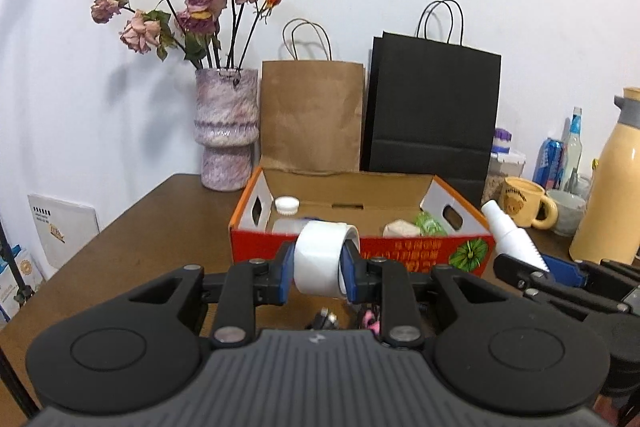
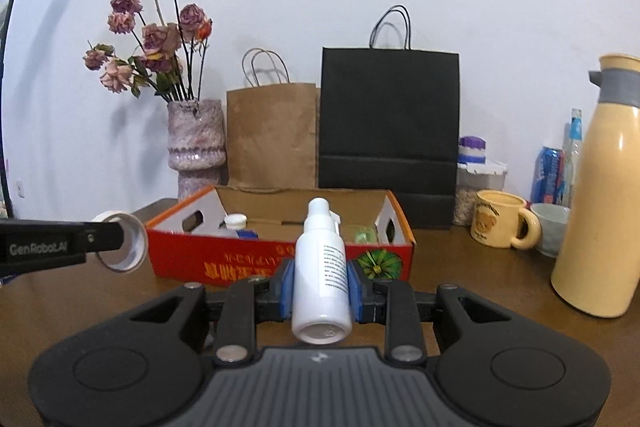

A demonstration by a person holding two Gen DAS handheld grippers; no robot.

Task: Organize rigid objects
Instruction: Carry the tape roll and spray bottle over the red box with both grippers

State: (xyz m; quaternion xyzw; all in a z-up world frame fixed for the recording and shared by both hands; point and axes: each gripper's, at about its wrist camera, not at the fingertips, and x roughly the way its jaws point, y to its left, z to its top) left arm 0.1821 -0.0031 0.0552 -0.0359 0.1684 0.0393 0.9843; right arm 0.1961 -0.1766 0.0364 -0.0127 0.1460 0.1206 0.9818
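Note:
My left gripper (image 1: 319, 267) is shut on a white tape roll (image 1: 322, 259), held in front of the red cardboard box (image 1: 360, 251). In the right wrist view the same roll (image 2: 124, 247) shows at the left, clamped by the left gripper (image 2: 120, 239). My right gripper (image 2: 320, 285) is shut on a white spray bottle (image 2: 322, 267), nozzle pointing toward the box (image 2: 224, 263). From the left wrist view that bottle (image 1: 506, 231) pokes up at the right, in the right gripper (image 1: 536, 263). Inside the box lie a white-capped bottle (image 1: 287, 205), a pale lump (image 1: 400, 228) and a green thing (image 1: 430, 225).
Behind the box stand a vase of dried roses (image 1: 226, 127), a brown paper bag (image 1: 312, 115) and a black paper bag (image 1: 432, 107). At the right are a yellow mug (image 2: 504, 223), a tall cream flask (image 2: 600, 187), a can and bottles. Small items (image 1: 348, 319) lie under the left gripper.

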